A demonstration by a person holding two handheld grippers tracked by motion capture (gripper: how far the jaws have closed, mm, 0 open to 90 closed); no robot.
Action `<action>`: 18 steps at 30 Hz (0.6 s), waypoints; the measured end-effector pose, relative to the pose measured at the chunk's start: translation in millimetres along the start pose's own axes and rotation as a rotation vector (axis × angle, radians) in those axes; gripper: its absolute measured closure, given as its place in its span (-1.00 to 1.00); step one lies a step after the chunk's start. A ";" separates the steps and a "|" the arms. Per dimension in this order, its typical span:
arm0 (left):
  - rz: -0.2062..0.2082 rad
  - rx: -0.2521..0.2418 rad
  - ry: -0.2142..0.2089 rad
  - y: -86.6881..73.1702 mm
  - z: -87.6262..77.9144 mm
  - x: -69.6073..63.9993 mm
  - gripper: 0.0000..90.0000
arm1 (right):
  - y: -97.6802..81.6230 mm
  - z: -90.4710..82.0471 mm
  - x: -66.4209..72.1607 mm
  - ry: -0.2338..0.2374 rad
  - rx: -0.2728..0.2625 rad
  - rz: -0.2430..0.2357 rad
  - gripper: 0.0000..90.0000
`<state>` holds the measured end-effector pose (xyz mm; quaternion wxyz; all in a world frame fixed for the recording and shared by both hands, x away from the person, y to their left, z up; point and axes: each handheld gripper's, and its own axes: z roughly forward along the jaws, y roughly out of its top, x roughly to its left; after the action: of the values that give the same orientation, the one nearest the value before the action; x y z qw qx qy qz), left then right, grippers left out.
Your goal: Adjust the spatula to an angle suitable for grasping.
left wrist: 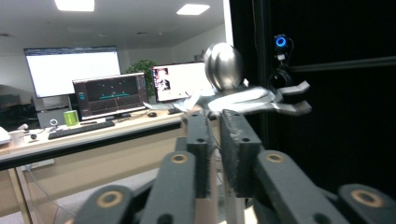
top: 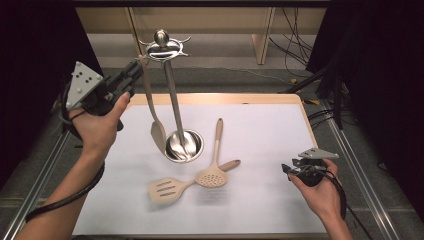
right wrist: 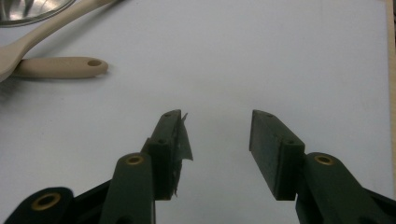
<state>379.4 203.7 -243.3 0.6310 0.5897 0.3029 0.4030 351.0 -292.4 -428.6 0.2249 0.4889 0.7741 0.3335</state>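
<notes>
**One spoon is on the hook, two more wait on the table**

From the high view, we see a tall shiny metal stand (top: 172,95) with a round base and hooks around its top. It stands on the white table mat (top: 260,130). One long beige turner with a flat blade (top: 152,107) hangs from a hook, and its blade dangles just beside the stand's round base. Our left gripper (top: 135,66) is up at the top end of that handle, right by the hook. Two more tools lie flat on the mat near the stand: a beige spoon full of little holes (top: 215,165) and a beige turner with slots (top: 170,189). Their handles cross, and they touch. Our right gripper (top: 286,169) sits low over the mat, well apart from them.

In the left gripper view, we look along the left gripper (left wrist: 212,122) at the stand's shiny ball top (left wrist: 224,65) and its hooks. The jaws stand just a little apart. We see a thin pale piece low between them, but we cannot tell if the pads press on it.

In the right gripper view, our right gripper (right wrist: 215,122) is wide open and holds nothing. The mat lies bare under it. The end of a beige handle with a hole (right wrist: 63,67) lies off to the side.

We think the first tool is hung up, or almost let go. Two tools are left to hang.
</notes>
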 end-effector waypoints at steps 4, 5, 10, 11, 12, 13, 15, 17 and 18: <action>-0.005 0.052 -0.037 -16.0 -13.7 -8.8 0.54 | -0.2 -0.6 2.3 0.003 0.010 0.025 0.22; -0.023 0.068 -0.060 -21.7 -17.7 -12.1 0.51 | -0.1 -1.1 0.4 -0.003 0.016 -0.002 0.22; -0.030 0.142 -0.102 -45.2 -31.7 -19.9 0.41 | 3.8 -1.8 7.1 0.006 0.018 0.014 0.21; -0.033 0.168 -0.114 -52.6 -34.7 -21.9 0.39 | 4.4 -0.6 6.1 0.002 0.001 -0.007 0.21; -0.034 0.186 -0.121 -57.3 -36.5 -23.4 0.37 | 4.8 0.3 5.4 0.007 -0.002 -0.041 0.21; -0.031 0.212 -0.131 -63.9 -38.6 -25.2 0.35 | 5.2 0.5 6.5 0.005 0.004 -0.036 0.21; -0.028 0.273 -0.159 -78.8 -41.6 -29.6 0.31 | 6.3 2.0 8.5 0.012 -0.005 -0.039 0.21; -0.037 0.328 -0.185 -92.8 -43.3 -34.1 0.28 | 7.9 1.9 11.8 0.011 0.009 -0.015 0.21; -0.034 0.360 -0.197 -102.1 -44.0 -36.0 0.26 | 8.1 1.7 13.0 0.011 0.019 -0.009 0.21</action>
<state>339.5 196.5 -352.9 0.5486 0.7243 0.3169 0.2721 351.5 -277.7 -424.1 0.2175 0.4859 0.7805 0.3276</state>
